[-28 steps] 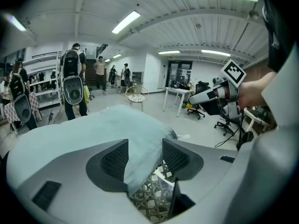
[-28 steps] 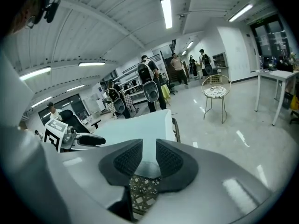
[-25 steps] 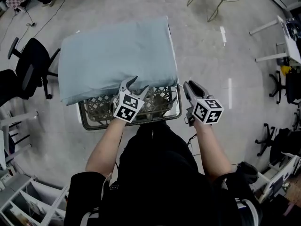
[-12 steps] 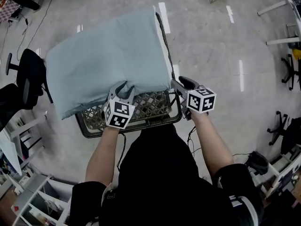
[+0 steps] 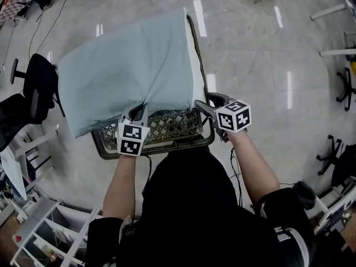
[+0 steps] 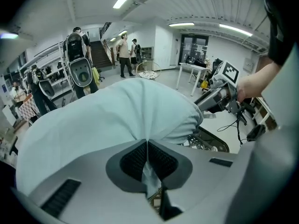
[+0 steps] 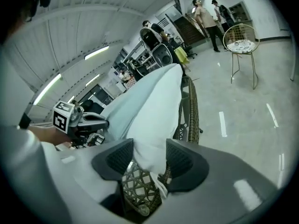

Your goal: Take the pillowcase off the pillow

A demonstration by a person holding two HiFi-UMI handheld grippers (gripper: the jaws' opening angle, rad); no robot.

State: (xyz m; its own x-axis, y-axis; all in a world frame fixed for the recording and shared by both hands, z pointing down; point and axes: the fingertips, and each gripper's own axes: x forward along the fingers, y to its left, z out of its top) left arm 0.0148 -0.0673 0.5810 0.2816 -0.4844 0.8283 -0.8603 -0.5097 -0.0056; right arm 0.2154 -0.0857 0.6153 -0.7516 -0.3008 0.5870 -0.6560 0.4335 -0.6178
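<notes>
1. The pale blue pillowcase (image 5: 128, 65) is still on the pillow (image 5: 194, 65). A white strip of the pillow shows along the right edge. The pillow lies across the top of a lattice basket (image 5: 167, 128) in the middle of the head view.
2. The left hand-held gripper (image 5: 139, 110) sits at the pillow's near edge, a little left of centre. Its jaws have just been closing and now stand together. A fold of pillowcase is pinched between the pads (image 6: 133, 160), and the cloth puckers toward them.
3. The right hand-held gripper (image 5: 200, 104) is at the pillow's near right corner. Its jaws have just been opening and stand about half apart. The corner lies in the gap between the pads (image 7: 119, 157), with no squeeze showing in the cloth and the basket rim just below.
4. The basket stands on a pale floor (image 5: 250, 54). A black office chair (image 5: 39, 88) is at the left edge of the head view.
</notes>
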